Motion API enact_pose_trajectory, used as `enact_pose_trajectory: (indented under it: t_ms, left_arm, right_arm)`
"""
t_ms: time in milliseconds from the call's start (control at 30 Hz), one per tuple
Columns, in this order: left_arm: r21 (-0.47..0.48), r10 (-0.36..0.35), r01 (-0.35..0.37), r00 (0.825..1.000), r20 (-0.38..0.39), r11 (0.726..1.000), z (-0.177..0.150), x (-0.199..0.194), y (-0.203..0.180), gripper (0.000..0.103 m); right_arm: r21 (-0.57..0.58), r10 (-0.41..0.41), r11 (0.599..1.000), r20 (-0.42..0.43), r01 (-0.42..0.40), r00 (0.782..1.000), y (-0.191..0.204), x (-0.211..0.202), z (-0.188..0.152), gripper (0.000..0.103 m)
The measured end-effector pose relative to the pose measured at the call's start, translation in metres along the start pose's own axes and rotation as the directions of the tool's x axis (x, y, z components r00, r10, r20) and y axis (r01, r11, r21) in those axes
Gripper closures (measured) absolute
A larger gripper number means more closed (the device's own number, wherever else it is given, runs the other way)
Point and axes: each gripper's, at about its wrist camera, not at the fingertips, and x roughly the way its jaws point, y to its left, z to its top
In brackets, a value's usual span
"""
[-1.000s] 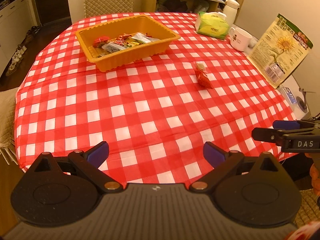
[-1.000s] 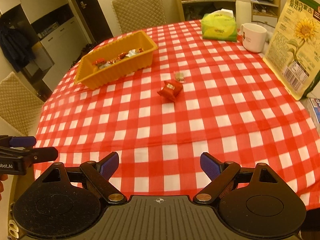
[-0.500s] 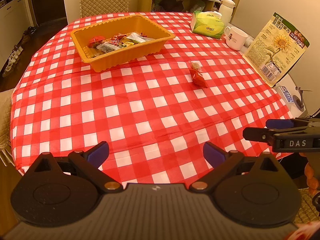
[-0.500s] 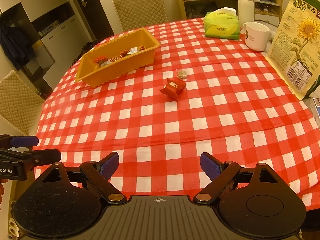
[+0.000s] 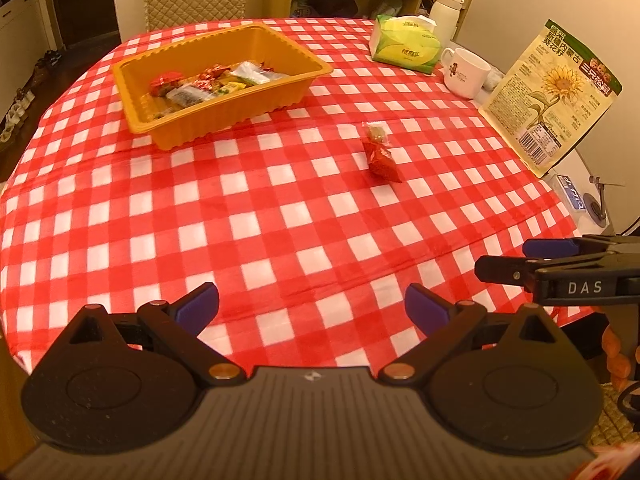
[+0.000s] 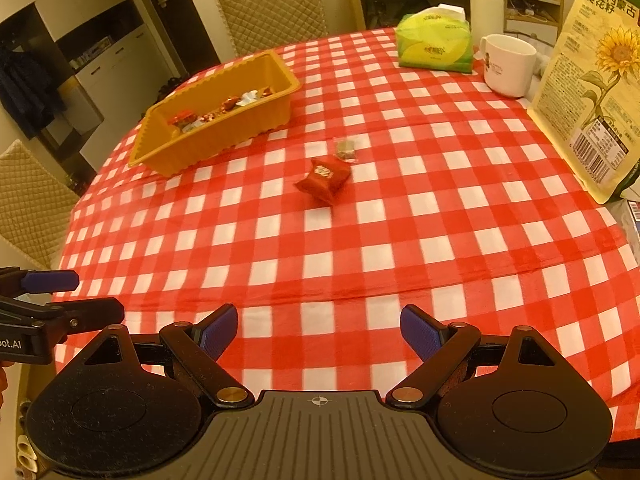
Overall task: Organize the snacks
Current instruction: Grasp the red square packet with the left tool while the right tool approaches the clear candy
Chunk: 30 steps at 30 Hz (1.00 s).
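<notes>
1. Left wrist view: the left gripper [image 5: 312,307] hangs over the near edge of the bench [image 5: 280,216], its blue pads spread wide with nothing between them.
2. The orange tray [image 5: 248,108], the landmark, sits at the far left of the checked cloth and holds several wrapped snacks [image 5: 200,86].
3. Right of the tray and nearer the camera, a red snack packet [image 5: 382,158] lies on the cloth, with a small clear-wrapped sweet [image 5: 376,131] just beyond it.
4. Further right of the tray stand a green tissue pack [image 5: 404,46], a white mug [image 5: 466,72] and a sunflower seed bag [image 5: 554,96].
5. Right wrist view: the right gripper [image 6: 319,330] is likewise spread wide and empty, well short of the red packet.
</notes>
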Motion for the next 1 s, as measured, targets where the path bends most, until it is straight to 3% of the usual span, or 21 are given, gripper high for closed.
enact_pose_trajectory:
  t_ms: [233, 533, 867, 1000]
  left_arm:
    - [0.047, -0.017, 0.016, 0.999, 0.029, 0.999, 0.018, 0.025, -0.014, 0.011]
    - [0.150, -0.060, 0.046, 0.994, 0.090, 0.988, 0.051, 0.069, -0.048, 0.018]
    - [0.224, -0.089, 0.072, 0.994, 0.070, 0.972, 0.091, 0.122, -0.074, 0.033]
    - [0.248, -0.095, 0.081, 0.995, 0.044, 0.965, 0.103, 0.142, -0.079, 0.040]
  right_arm:
    - [0.020, -0.030, 0.999, 0.017, 0.030, 0.999, -0.024, 0.009, 0.018, 0.015]
    - [0.024, -0.043, 0.999, 0.098, 0.040, 0.994, -0.052, 0.027, 0.043, 0.015]
    - [0.019, -0.043, 0.999, 0.151, 0.041, 0.988, -0.078, 0.050, 0.065, 0.016]
    - [0.022, -0.030, 0.999, 0.159, 0.027, 0.987, -0.087, 0.056, 0.073, 0.021]
